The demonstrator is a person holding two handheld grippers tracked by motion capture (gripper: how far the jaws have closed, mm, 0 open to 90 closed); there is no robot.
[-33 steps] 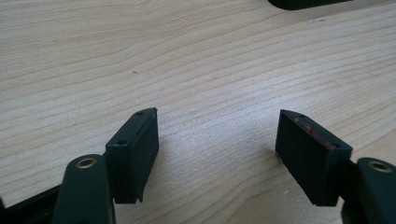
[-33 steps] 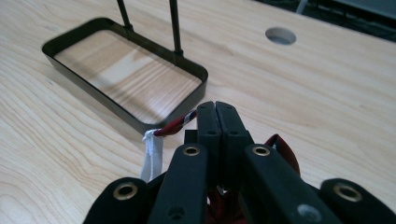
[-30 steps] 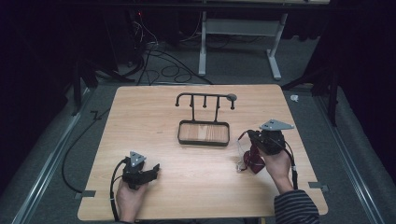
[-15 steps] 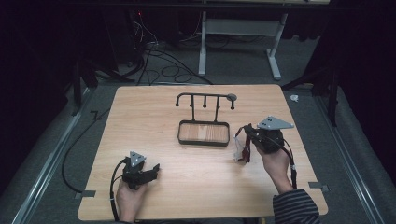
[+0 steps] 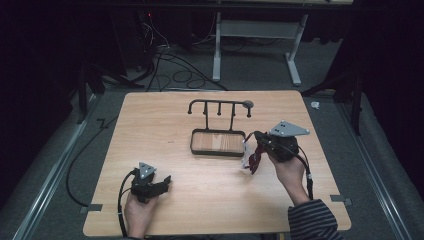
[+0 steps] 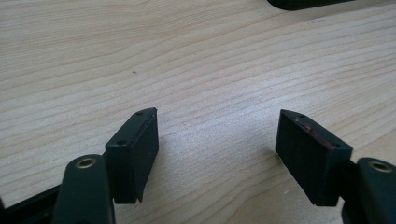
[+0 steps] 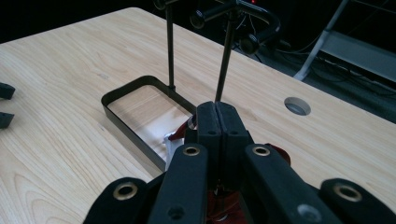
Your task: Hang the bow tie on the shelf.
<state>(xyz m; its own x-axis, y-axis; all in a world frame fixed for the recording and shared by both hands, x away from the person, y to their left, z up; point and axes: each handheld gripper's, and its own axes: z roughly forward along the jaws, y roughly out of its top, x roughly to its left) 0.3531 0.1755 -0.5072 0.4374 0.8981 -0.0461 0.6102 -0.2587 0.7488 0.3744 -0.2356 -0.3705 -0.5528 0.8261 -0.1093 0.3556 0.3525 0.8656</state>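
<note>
The light wooden table (image 5: 210, 200) carries a black metal rack with a shallow rectangular tray base and a hooked top bar (image 5: 218, 143) near its centre. The right gripper (image 5: 256, 149) is held just beside the tray's right end, raised off the table; its jaws are pressed together on a dark red and white item (image 5: 251, 161) that hangs below them. What the item is cannot be told. In the right gripper view the jaws meet with red material (image 7: 224, 207) showing beneath. The left gripper (image 5: 161, 182) rests low at the table's near left, jaws spread apart with bare wood between them.
</note>
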